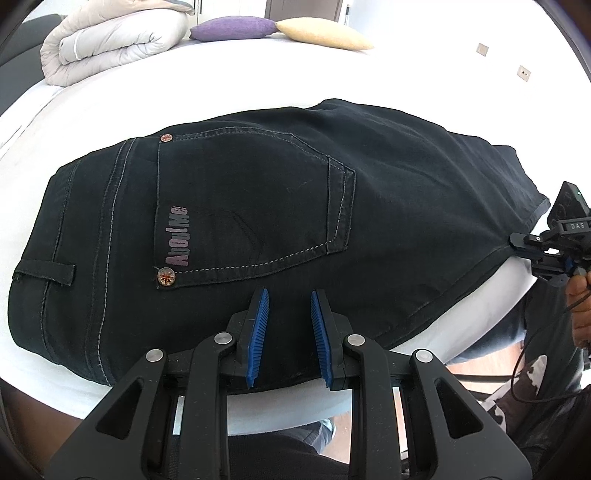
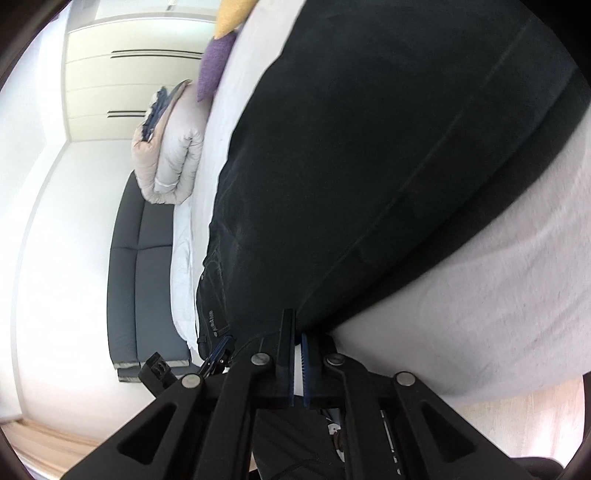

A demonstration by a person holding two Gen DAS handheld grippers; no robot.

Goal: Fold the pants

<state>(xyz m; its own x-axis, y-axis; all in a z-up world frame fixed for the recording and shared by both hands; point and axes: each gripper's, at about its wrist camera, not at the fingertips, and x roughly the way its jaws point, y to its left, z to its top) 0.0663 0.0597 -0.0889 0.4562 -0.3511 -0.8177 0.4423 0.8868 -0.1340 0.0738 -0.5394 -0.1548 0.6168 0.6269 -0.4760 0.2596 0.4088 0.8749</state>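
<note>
Your left gripper (image 1: 289, 334) hangs with jaws apart over the black pants (image 1: 258, 221), gripping nothing. Those pants lie lengthwise across the white bed (image 1: 258, 77), waistband at left. Your right gripper (image 2: 297, 345) is clamped on their near seam edge.

- Pants (image 1: 258, 206) are laid flat on the bed (image 1: 258, 81), directly ahead of the left gripper (image 1: 290, 334).
- Right gripper (image 2: 297, 354) is placed at the pants' edge, far right of the left gripper.
- Rolled duvet (image 1: 114, 44) and two pillows (image 1: 280, 31) are set beyond the pants.
- Sofa (image 2: 144, 280) is seen left of the right gripper, beside the bed.
</note>
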